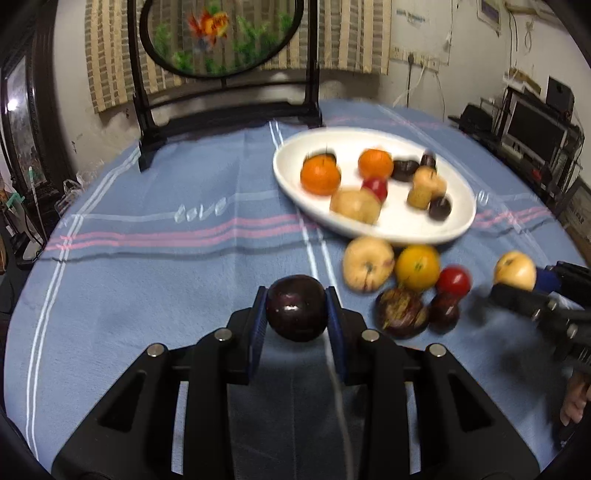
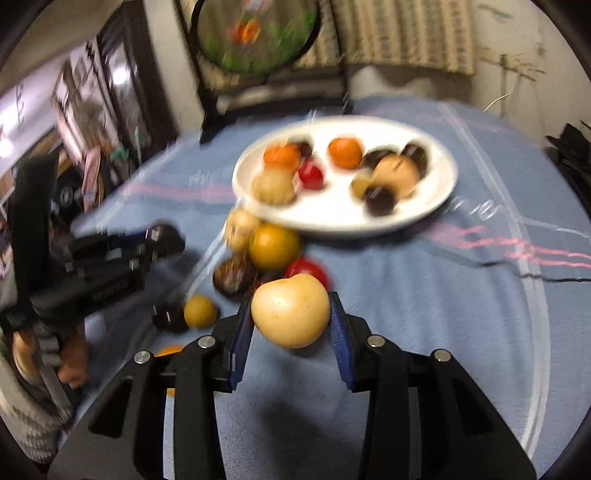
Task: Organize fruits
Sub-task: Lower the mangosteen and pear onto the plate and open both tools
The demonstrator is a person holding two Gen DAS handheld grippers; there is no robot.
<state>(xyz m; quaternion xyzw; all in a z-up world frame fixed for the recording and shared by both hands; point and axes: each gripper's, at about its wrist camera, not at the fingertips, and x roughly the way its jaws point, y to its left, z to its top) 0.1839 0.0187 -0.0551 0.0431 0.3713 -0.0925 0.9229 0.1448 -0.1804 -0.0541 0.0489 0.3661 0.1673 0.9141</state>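
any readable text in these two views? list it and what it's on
"love": pale lettering woven into the blue tablecloth, left of the white plate.
Second pale word on the cloth right of the plate: too blurred to read.
Papers on the back wall: print too small.
Marking on the left hand-held gripper body: blurred, unreadable.

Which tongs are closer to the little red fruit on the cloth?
Right. The right tongs, holding a yellow fruit, sit just in front of the red fruit. The left tongs grip a dark plum farther off.
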